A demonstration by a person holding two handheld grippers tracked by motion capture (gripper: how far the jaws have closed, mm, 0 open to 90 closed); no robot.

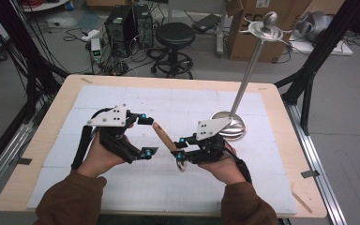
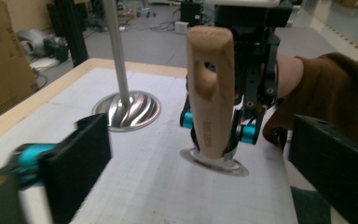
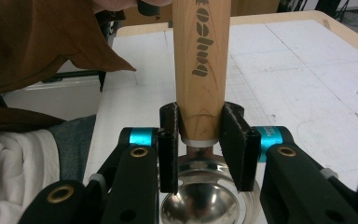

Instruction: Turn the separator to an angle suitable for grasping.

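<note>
The tabletop (image 1: 37, 154) is a pale wooden board with rounded corners, and a white mat (image 1: 122, 101) covers most of it, leaving a bare wooden strip along each edge.

On the mat toward the right edge, about midway between the far and near edges, stands a metal stand (image 1: 251, 65): a round, ribbed, shiny base (image 1: 236, 129), a thin pole leaning up and away toward the far right corner, and a small dish with a ball on top.

The person's two forearms in brown sleeves (image 1: 70, 199) come in over the near edge, one hand on each tool.

The left gripper (image 1: 146, 136) is held above the mat, left of centre. Its two black jaws stand wide apart with nothing between them, one at each side of the left gripper view, and the wooden handle lies in the gap ahead of them without touching either.

The right gripper (image 1: 180, 149) is near the centre of the tabletop, just in front of the stand's base. Its jaws are clamped on the lower end of the handle, one pad (image 3: 235, 144) pressed against each side of the wood just above a metal collar.

The ladle (image 1: 171, 147) is the thing being handled. Its wooden handle (image 2: 210, 93) has a hanging hole near its free end and printed lettering along it; it slants up toward the left gripper. Its round shiny bowl (image 3: 200, 203) sits below the right gripper's jaws, low over the mat; whether it touches the mat I cannot tell.
</note>
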